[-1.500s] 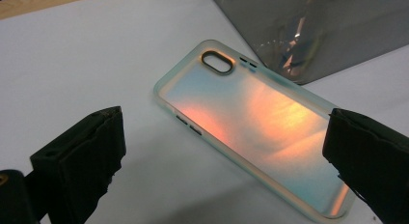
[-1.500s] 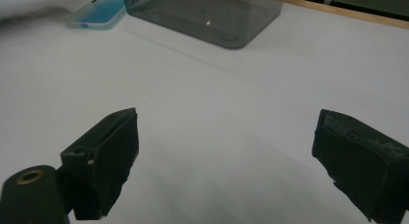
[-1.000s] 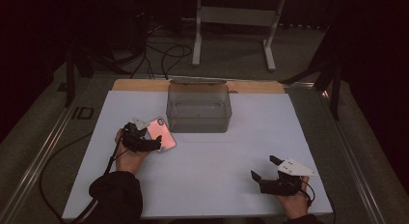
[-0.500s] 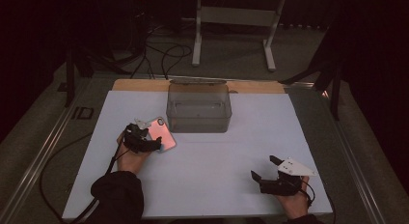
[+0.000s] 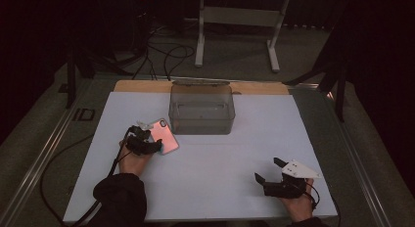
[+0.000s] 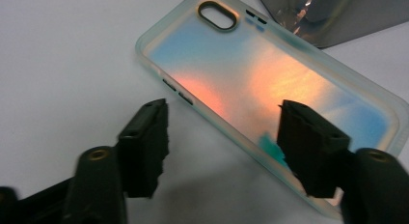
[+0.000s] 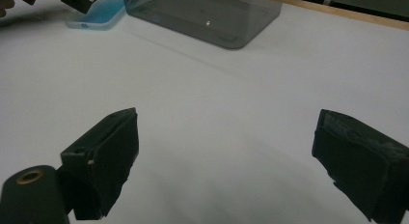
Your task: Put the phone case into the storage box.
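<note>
Between the left gripper [image 6: 222, 132] jaws, in the left gripper view, lies one long edge of the translucent iridescent phone case [image 6: 270, 93], flat on the white table sheet [image 6: 62, 55]. One jaw stands outside that edge on the bare sheet; the other hangs over the case's back panel. Jaws have just been closing, now about half open, but the pads do not yet press the case. Camera cut-out end points away from the jaws, toward a corner of the smoked clear plastic box [image 6: 337, 16] beyond.

High view: left gripper [image 5: 147, 144] sits over the near end of the case [image 5: 165, 134], with the box [image 5: 201, 109] just beyond the jaw tips. Right gripper [image 5: 269, 170] rests well apart on the sheet [image 5: 220, 163].

Right gripper view: jaws of the right gripper [image 7: 226, 156] stand wide apart, nothing between them, only bare sheet. Box [image 7: 202, 14] and case [image 7: 99, 11] lie far ahead of the tips.

Progress, judged: approach done; grasp under way, not seated. Left to do: close on the edge, lift, probably carry to the box.
</note>
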`<action>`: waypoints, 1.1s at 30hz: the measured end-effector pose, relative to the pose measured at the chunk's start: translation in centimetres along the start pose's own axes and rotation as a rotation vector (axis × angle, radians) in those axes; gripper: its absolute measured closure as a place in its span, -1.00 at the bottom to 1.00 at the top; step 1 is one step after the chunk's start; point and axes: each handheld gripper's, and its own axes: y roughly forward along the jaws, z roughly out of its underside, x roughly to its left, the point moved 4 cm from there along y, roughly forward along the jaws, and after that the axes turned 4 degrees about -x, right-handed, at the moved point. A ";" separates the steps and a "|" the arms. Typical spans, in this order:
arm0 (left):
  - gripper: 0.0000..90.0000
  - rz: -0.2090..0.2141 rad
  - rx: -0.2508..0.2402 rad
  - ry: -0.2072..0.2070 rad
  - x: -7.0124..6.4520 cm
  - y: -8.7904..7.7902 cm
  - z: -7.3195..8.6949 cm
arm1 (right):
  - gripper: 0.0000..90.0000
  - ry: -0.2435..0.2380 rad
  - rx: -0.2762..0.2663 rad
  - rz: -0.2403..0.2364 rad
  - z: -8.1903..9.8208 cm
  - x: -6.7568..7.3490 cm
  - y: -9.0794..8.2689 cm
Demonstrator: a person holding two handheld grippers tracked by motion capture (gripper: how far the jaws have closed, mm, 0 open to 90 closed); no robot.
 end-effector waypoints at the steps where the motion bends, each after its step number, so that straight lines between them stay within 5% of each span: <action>1: -0.14 0.005 0.002 -0.004 0.0 0.0 0.0 | -0.80 0.000 0.000 0.000 0.0 0.0 0.0; 10: 0.25 0.044 0.005 -0.054 0.2 0.1 0.1 | -0.80 -0.001 0.002 0.000 0.0 0.0 0.0; 11: 0.46 0.049 0.003 -0.060 0.2 0.1 0.1 | -0.80 -0.002 0.001 0.000 0.0 0.0 0.0; 19: 0.69 0.052 0.014 -0.119 0.5 0.1 0.0 | -0.80 -0.001 0.002 0.000 0.0 0.0 0.0; 33: 0.97 -0.033 0.019 -0.144 2.0 -0.3 0.3 | -0.80 -0.001 0.003 -0.005 0.0 0.0 0.0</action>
